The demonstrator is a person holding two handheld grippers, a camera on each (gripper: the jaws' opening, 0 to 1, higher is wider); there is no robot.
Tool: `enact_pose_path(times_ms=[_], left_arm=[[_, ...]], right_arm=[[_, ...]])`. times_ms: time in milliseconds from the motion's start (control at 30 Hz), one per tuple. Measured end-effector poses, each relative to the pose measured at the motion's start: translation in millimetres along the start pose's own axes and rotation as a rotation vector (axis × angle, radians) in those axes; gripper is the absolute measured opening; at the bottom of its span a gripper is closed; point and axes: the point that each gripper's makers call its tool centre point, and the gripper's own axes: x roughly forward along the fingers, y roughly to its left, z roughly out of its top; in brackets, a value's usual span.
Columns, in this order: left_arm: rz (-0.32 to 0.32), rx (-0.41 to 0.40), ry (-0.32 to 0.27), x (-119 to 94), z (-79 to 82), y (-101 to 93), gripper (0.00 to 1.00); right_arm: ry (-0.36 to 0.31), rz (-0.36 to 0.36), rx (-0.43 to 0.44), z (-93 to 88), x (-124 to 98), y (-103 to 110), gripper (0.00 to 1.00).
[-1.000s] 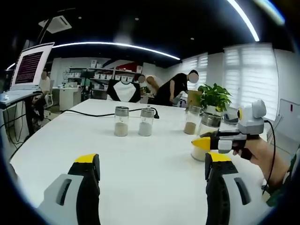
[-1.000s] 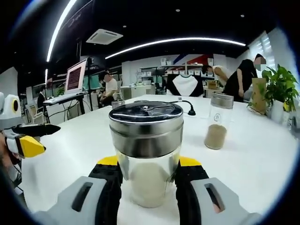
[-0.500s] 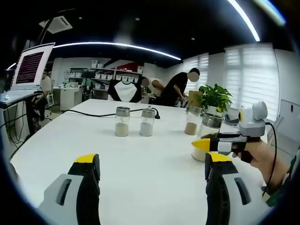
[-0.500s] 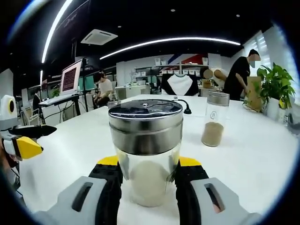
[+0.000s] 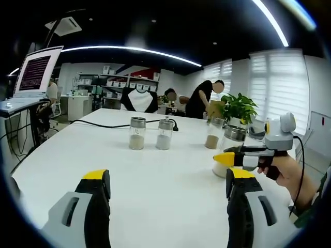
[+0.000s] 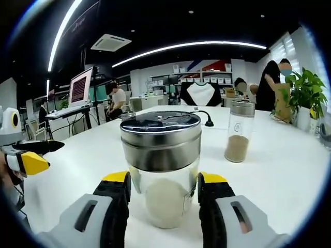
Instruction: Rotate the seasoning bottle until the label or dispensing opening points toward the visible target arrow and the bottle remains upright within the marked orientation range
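The seasoning bottle (image 6: 161, 175) is a clear glass jar with a steel cap and pale powder inside. It stands upright on the white table (image 6: 289, 181), between the fingers of my right gripper (image 6: 164, 182). Those jaws sit just off the glass on both sides, slightly open. In the left gripper view the same bottle (image 5: 231, 140) stands at the right, with the right gripper (image 5: 230, 158) around it and a hand behind it. My left gripper (image 5: 168, 178) hovers over bare table with its jaws wide apart and nothing between them. It also appears at the left as the left gripper (image 6: 35, 154).
Two pale-powder jars (image 5: 137, 133) (image 5: 164, 134) and a brown-powder jar (image 5: 212, 133) stand farther back on the table. A black cable (image 5: 103, 124) runs along the far side. A potted plant (image 5: 239, 108) sits at the right. A laptop (image 5: 33, 72) is at the left. People stand behind the table.
My right gripper's jaws have spread a little off the bottle's sides. The bottle stays upright in place. The left gripper's jaws are unchanged. People in the background have shifted.
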Motion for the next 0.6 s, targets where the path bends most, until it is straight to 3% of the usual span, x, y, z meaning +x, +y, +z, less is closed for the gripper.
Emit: enact_pose_path(times_ms=[200, 300, 600], left_arm=[[-0.006, -0.003, 0.0, 1.4, -0.2, -2.0, 0.98], [-0.006, -0.003, -0.003, 0.3, 0.4, -2.2, 0.98], [0.005, -0.006, -0.007, -2.4, 0.1, 1.1, 0.98]], right_arm=[[-0.014, 0.019, 0.008, 6.8, -6.7, -4.1, 0.52], [0.006, 0.061, 0.022, 4.6, -4.6, -1.9, 0.56], [-0.019, 0.155, -0.066, 12.2, -3.0, 4.4, 0.57]])
